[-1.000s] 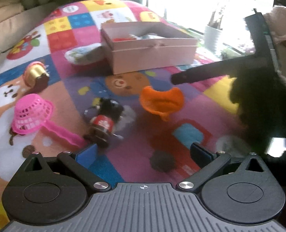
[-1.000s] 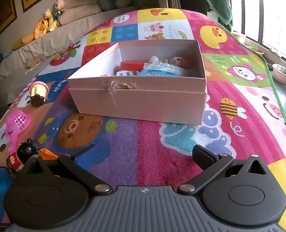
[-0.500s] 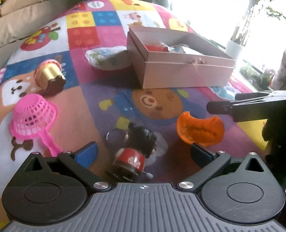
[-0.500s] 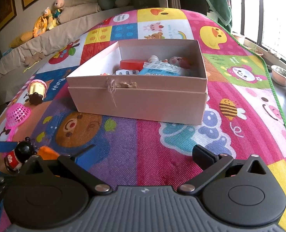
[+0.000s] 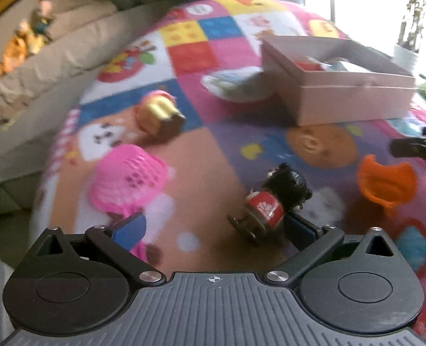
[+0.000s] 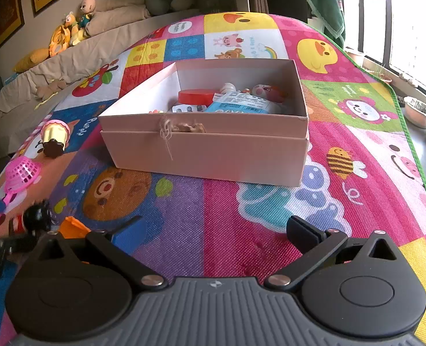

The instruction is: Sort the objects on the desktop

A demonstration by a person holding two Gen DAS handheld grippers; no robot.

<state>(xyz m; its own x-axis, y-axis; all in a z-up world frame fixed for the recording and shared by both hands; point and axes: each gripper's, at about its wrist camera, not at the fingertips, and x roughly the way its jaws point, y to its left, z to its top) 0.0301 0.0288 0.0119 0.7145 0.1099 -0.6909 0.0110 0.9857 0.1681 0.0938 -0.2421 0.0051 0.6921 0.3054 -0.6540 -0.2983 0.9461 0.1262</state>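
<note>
Left gripper [image 5: 213,225]: jaws spread wide and released, blue pads on black plastic fingers, holding nothing
Doll: one small figure with a black frizzy head and a glossy red body [image 5: 273,201], lying tilted on the mat just inside the right-hand blue pad; whether it touches the pad cannot be told
Pink scoop: one pink plastic lattice basket on a handle [image 5: 129,184], mouth down, beside the left-hand pad, the handle running under that pad
Orange piece: one smooth orange plastic cup-like shape with a wavy rim [image 5: 386,183], right of the doll and apart from it
Cupcake toy: one toy with a ribbed gold wrapper, a dark base and pink frilled top [image 5: 159,115], tipped on its side beyond the scoop
Oval pouch: one white printed oval [image 5: 236,83], blurred, just beside the box's left wall
Right gripper [image 6: 214,229]: jaws wide apart and released, empty, over the woven mat, well short of the box
Box: one pale pink rectangular cardboard box [image 6: 207,150], open, a twine knot on its front rim
Box contents: a red round lid [image 6: 197,96], a blue and white packet [image 6: 239,105], a pink-faced figure [image 6: 266,90], others too crowded to count
Mat: one bright patchwork play mat with cartoon animals [image 6: 357,158], finely woven texture
</note>
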